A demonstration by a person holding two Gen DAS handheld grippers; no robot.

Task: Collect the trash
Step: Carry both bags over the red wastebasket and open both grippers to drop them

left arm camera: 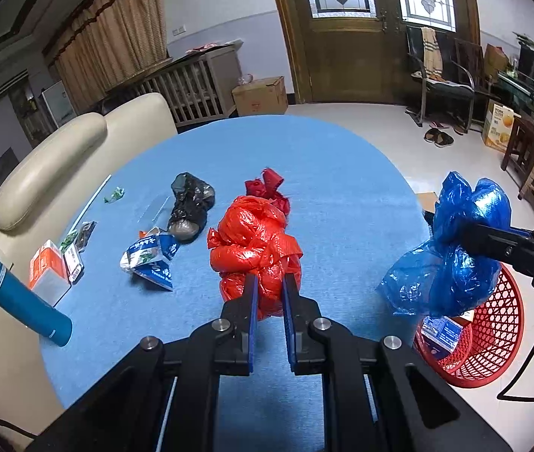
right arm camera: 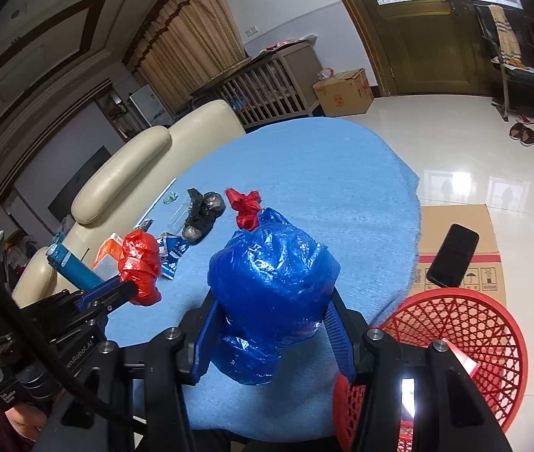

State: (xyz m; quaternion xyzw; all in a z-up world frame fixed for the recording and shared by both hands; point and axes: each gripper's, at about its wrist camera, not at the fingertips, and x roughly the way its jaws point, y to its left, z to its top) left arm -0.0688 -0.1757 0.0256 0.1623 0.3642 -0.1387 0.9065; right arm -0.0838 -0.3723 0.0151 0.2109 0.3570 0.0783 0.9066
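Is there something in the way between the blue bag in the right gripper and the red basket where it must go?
Nothing visible blocks it. The right gripper holds the blue bag above the table edge, and the red basket stands open on the floor beside the table. Only some trash already lies inside.

The red basket (right arm camera: 455,342) is partly hidden behind the right hand-held gripper (right arm camera: 272,324).

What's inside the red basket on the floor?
The red basket holds a blue-and-white carton. The rest of its bottom is hidden by the blue bag and the right hand-held gripper.
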